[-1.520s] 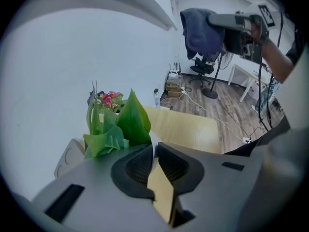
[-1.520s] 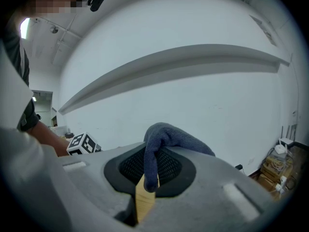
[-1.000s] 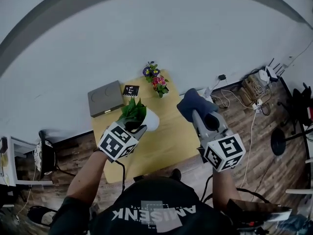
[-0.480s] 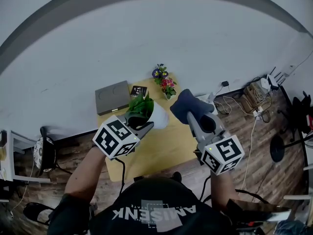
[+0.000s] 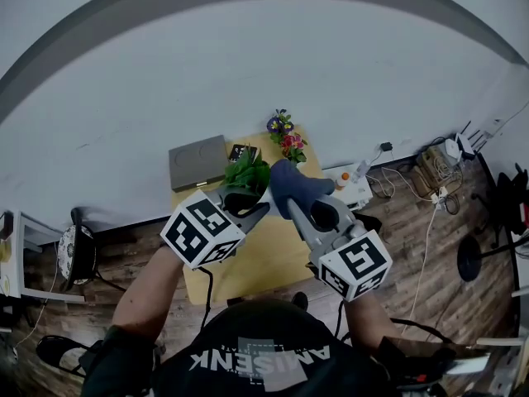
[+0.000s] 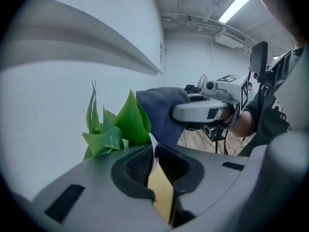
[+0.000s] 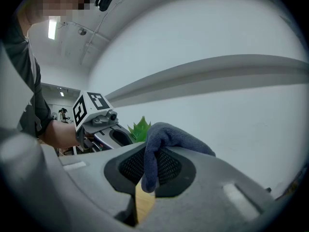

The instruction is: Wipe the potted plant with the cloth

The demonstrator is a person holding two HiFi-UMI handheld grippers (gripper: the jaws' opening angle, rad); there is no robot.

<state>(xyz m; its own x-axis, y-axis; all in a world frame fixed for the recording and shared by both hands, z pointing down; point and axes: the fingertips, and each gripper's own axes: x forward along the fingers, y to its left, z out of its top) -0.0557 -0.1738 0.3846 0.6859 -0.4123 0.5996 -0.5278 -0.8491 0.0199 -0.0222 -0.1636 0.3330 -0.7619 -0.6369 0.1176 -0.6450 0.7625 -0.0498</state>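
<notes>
Above the wooden table (image 5: 269, 259): the potted plant (image 5: 246, 175) is held over the far half of the tabletop, between the two grippers.
Plant, axis: its long axis runs from pot to leaf tips; in the left gripper view the leaves (image 6: 116, 127) stand upright with their points up, and in the head view they lean toward the wall.
Plant, appearance: bright green, smooth, blade-shaped leaves ending in sharp tips, crowded in a tuft; a thin white pot rim (image 6: 153, 151) shows below them.
Left gripper (image 6: 153, 154): the jaws are nearly together, their ribbed dark pads pinching the pot rim.
Cloth (image 5: 289, 190): dark blue, soft and knitted in texture, bunched into a rounded fold just to the right of the leaves; contact with them cannot be settled.
Right gripper (image 7: 147, 170): closed on the cloth, which humps over the pads and hangs as a narrow tail between them.
Gripper bodies: smooth grey shells, each with a cube of black-and-white markers.
On the table beyond: a flat grey box (image 5: 198, 162) and a small bunch of flowers (image 5: 285, 135).
</notes>
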